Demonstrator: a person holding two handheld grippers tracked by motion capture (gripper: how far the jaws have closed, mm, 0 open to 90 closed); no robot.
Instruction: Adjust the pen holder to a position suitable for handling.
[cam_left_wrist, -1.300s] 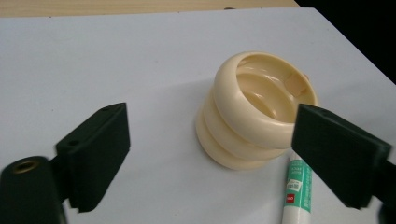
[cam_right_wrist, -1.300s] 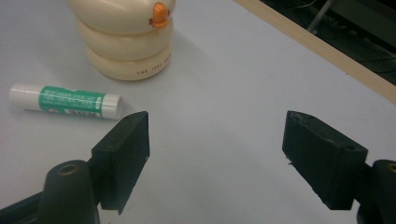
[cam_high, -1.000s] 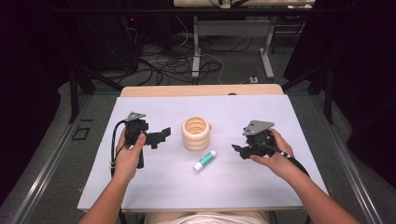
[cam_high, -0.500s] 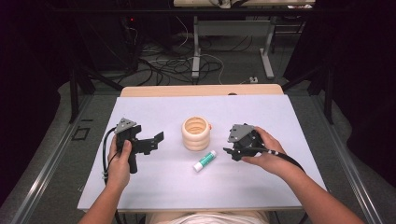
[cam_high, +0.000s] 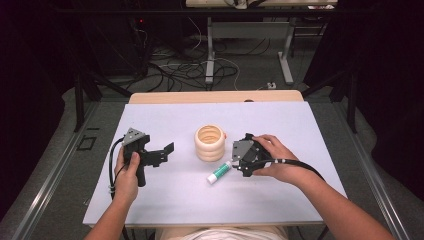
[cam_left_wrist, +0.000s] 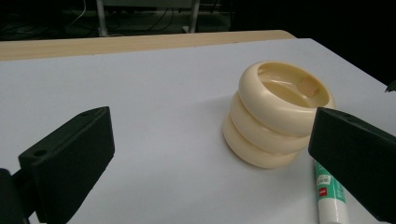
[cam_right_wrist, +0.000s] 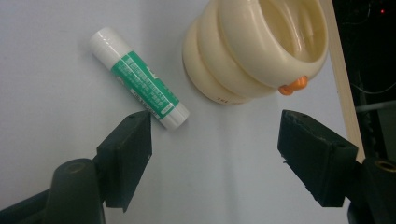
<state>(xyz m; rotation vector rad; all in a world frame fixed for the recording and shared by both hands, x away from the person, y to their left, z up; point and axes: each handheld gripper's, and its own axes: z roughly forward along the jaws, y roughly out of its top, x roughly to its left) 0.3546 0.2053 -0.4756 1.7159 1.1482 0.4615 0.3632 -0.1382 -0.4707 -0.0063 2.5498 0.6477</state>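
White glue stick just beside open right tongs — bare tabletop around.

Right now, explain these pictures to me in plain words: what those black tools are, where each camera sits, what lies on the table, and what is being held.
There is no robot here. A person holds a hand-held tool with two black jaws in each hand: the left gripper and the right gripper.

The high view is taken from a fixed camera above the person's side, looking down on the white table. The other two pictures come from small cameras riding on the grippers, looking out along their own jaws.

On the table stands a cream ribbed container, open at the top, shaped like three stacked rings, with a small orange knob on one side. Beside it lies a glue stick, white with a green label.

Nothing is held. Both pairs of jaws stand open over bare table. The right gripper is close to the glue stick, with one jaw near its end.
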